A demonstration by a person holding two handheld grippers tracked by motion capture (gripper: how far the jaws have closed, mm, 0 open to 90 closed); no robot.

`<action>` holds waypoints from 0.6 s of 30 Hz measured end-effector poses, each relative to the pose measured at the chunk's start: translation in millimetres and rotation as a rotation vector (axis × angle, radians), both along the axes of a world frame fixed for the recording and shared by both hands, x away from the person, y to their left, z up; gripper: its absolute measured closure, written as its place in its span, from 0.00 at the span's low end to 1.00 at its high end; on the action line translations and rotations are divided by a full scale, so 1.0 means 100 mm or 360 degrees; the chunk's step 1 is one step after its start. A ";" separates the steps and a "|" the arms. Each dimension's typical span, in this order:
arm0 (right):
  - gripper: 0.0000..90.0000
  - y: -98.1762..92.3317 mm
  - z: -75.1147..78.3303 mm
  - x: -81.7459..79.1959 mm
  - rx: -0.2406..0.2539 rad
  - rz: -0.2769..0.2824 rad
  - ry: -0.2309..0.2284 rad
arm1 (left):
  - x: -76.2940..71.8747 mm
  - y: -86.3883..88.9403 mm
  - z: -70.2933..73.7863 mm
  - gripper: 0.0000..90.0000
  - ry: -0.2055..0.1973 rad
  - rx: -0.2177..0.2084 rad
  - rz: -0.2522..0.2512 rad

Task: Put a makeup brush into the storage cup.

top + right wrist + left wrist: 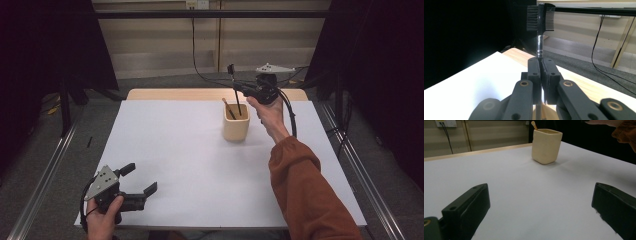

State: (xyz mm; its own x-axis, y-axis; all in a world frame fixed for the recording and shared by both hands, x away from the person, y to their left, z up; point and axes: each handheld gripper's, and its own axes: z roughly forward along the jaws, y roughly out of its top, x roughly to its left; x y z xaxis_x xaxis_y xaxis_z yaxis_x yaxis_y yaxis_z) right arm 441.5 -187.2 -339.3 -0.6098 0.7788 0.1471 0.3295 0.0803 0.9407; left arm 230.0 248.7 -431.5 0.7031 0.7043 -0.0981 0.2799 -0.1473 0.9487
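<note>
Evidently the right gripper (239, 89), clamped on a slim black double-sided brush-comb (540, 18), held it half-inserted above the cream square ceramic cup (235, 127); release remained.

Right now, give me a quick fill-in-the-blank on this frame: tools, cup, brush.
1. The right tool is shut on the handle of a small black ____ that has bristles on one side and comb teeth on the other.
2. The left tool rests near the table's front edge with its jaws ____.
3. The brush hangs directly above the beige ____.
4. A thin stick leans ____ the cup.

Missing words: brush; open; cup; inside
</note>
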 end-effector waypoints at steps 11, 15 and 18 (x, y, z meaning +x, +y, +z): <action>0.95 0.04 -0.09 0.02 -0.0031 -0.0001 0.0025 | 0.00 -0.01 0.00 0.02 -0.0002 0.0002 -0.0004; 0.95 0.04 -0.13 0.02 -0.0038 0.0007 0.0043 | 0.00 0.00 0.00 0.02 -0.0004 0.0003 -0.0001; 0.95 0.04 -0.16 0.03 -0.0037 0.0006 0.0044 | -0.01 0.00 0.00 0.02 -0.0001 0.0001 0.0002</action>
